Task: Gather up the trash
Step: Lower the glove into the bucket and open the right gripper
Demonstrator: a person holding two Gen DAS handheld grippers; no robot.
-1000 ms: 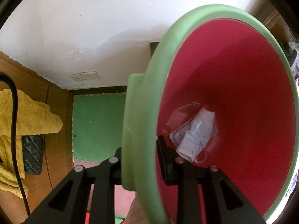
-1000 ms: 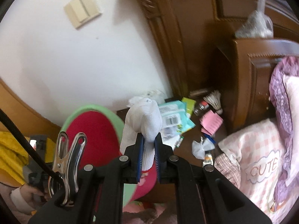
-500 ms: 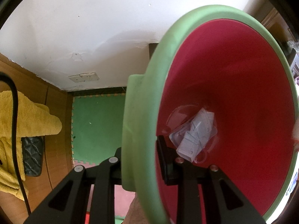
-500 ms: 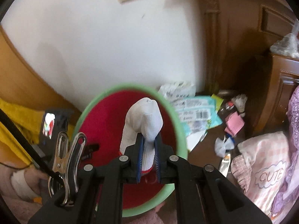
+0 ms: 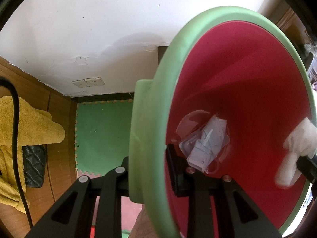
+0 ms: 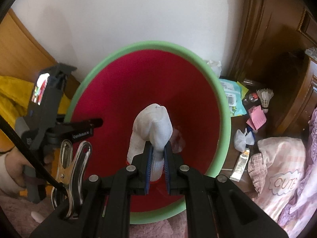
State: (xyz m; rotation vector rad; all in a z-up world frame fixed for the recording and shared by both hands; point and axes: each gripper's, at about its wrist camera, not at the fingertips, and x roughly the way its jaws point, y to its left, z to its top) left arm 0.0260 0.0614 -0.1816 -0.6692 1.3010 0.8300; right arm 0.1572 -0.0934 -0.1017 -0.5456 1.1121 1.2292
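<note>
Right gripper point(image 6: 157, 156) fingers closed tight on a white sock point(image 6: 151, 130), blue pads pinching its lower half, toe end sticking up and away. Sock hangs over the open mouth of the bin point(image 6: 221, 99), green rim, red inside, inside the rim line with clear red wall all round it. Left gripper point(image 5: 168, 170) clamped shut on the bin's near-left rim, one finger outside the green wall, one inside. At the bin bottom lies clear plastic packaging point(image 5: 206, 142), apart from the sock. Right of the bin, past its rim, a cluttered dark tabletop point(image 6: 235, 127): wipes pack point(image 6: 231, 99), shuttlecock point(image 6: 264, 97), pink paper point(image 6: 256, 117), small wrappers. White wall point(image 6: 138, 13) behind, bedding point(image 6: 281, 170) near right.
</note>
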